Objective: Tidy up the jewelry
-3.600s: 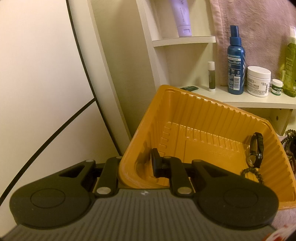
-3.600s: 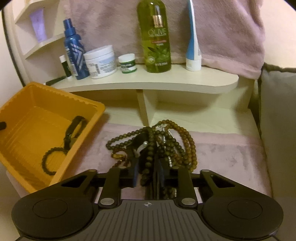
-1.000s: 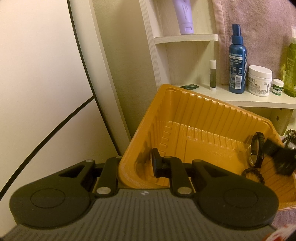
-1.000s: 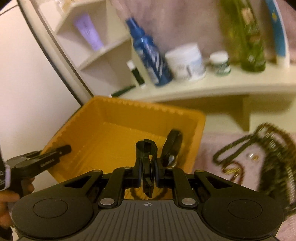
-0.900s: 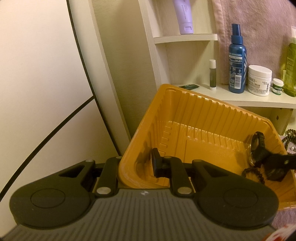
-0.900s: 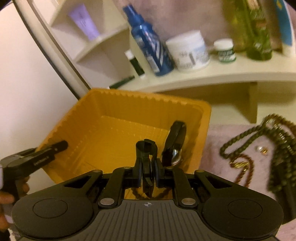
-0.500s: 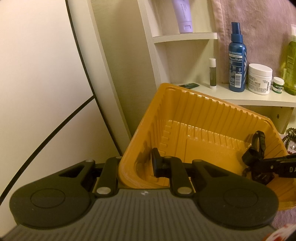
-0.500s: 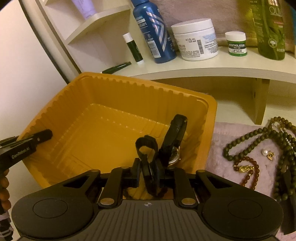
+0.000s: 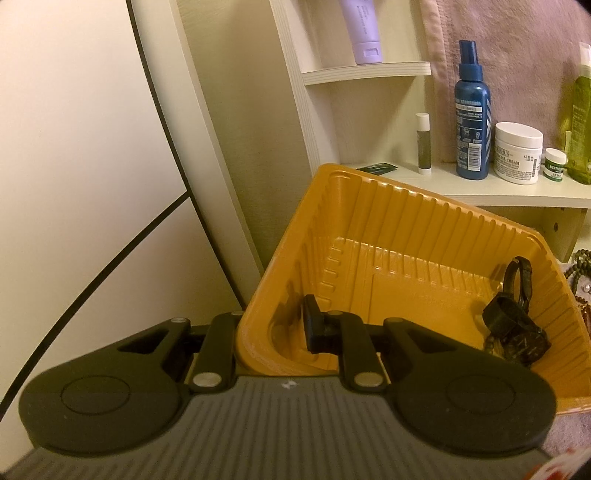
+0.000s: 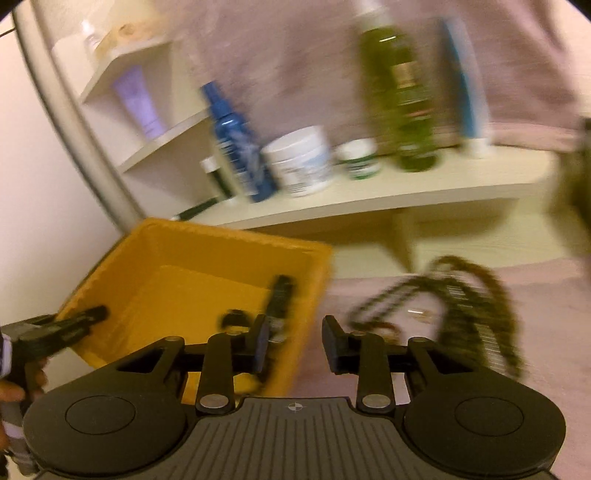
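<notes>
My left gripper [image 9: 275, 339] is shut on the near-left rim of the orange tray [image 9: 417, 225] and holds it tilted. Two black watches [image 9: 515, 328] and a dark bead bracelet [image 9: 491, 341] lie in the tray's right corner. My right gripper [image 10: 295, 345] is open and empty, above the tray's right wall [image 10: 310, 306], in a motion-blurred view. The tray [image 10: 207, 251] shows there with the watches [image 10: 275, 306] inside. Brown and green bead necklaces [image 10: 461, 295] lie piled on the pink cloth [image 10: 535, 332] to the right. The left gripper [image 10: 62, 328] shows at the tray's left rim.
A cream shelf [image 9: 498, 188] behind the tray carries a blue spray bottle [image 9: 472, 118], a white cream jar [image 9: 517, 153], a small lip-balm pot [image 9: 554, 170], a green bottle [image 10: 406, 103] and a lip stick tube [image 9: 164, 144]. A purple tube [image 9: 364, 29] stands on the higher shelf.
My right gripper carried a black watch from the necklace pile to the tray, opened and let it go in the right corner, then pulled back up and right. The left gripper stayed put.
</notes>
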